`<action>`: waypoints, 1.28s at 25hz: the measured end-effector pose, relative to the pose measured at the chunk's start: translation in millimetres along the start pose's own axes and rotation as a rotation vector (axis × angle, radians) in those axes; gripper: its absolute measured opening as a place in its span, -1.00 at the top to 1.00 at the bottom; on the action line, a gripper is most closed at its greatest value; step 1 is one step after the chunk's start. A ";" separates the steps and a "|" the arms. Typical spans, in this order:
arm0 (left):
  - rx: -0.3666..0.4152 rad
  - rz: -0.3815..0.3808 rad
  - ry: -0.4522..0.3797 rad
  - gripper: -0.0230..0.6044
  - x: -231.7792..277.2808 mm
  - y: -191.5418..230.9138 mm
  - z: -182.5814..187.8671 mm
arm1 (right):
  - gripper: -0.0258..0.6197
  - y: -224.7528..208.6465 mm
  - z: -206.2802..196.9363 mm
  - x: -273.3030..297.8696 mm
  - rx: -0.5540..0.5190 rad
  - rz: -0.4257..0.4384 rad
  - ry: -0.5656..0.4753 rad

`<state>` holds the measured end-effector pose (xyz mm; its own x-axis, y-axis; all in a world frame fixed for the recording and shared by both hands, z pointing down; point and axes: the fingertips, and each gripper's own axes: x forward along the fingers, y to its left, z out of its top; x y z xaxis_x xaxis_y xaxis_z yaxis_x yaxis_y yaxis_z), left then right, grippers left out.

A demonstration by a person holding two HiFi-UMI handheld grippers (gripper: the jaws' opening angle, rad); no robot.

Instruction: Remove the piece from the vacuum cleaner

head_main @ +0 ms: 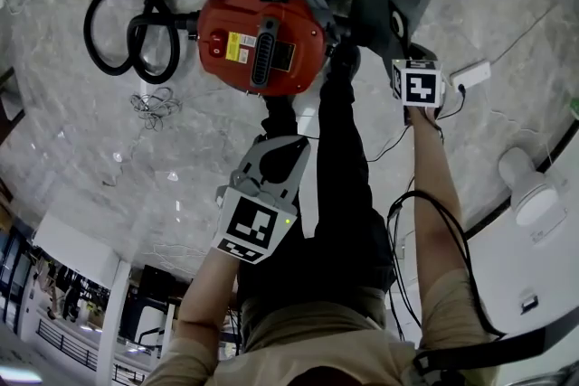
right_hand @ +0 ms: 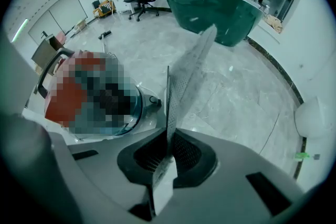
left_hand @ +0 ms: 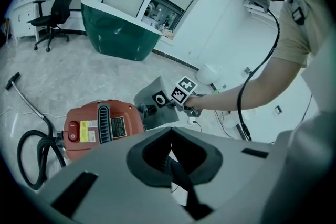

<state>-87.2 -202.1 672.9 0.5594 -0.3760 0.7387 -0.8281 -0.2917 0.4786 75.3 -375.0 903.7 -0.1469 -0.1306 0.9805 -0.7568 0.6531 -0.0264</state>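
Removal step, judged near its end: right gripper (right_hand: 169,141) has its jaws clamped on the lower edge of the thin grey perforated piece (right_hand: 185,73), which it holds up on edge just beside the red vacuum cleaner (head_main: 262,45) on the marble floor (head_main: 109,158). Whether the piece is fully clear of the body cannot be told. Left gripper (left_hand: 169,136) hovers nearer the person, jaws together and holding nothing. The next move probably calls for carrying the piece clear and setting it down.
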 end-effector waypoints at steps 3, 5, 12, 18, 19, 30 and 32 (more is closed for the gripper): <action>0.024 0.017 0.001 0.94 -11.7 4.5 1.9 | 0.85 -7.7 0.4 -16.7 0.084 -0.024 -0.028; 0.045 0.026 -0.019 0.94 -20.0 3.7 10.7 | 0.85 -12.6 5.6 -32.2 0.132 -0.021 -0.056; 0.114 0.037 -0.077 0.94 -61.8 -10.5 42.6 | 0.85 -23.7 26.1 -102.7 0.246 0.018 -0.130; 0.176 0.067 -0.095 0.94 -99.6 -17.4 58.6 | 0.85 -23.3 39.0 -168.0 0.385 0.055 -0.201; 0.189 0.068 -0.098 0.94 -106.5 -20.8 61.8 | 0.85 -21.8 38.8 -179.3 0.404 0.061 -0.208; 0.347 0.070 -0.173 0.94 -197.0 -56.8 111.1 | 0.85 18.0 58.6 -314.8 0.489 0.161 -0.335; 0.368 0.069 -0.194 0.94 -213.9 -64.0 114.4 | 0.85 21.6 66.8 -342.4 0.472 0.154 -0.383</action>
<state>-149.8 -203.6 429.9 0.5287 -0.5544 0.6428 -0.8156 -0.5416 0.2037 66.8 -366.0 554.4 -0.4281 -0.3765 0.8216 -0.8958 0.2970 -0.3307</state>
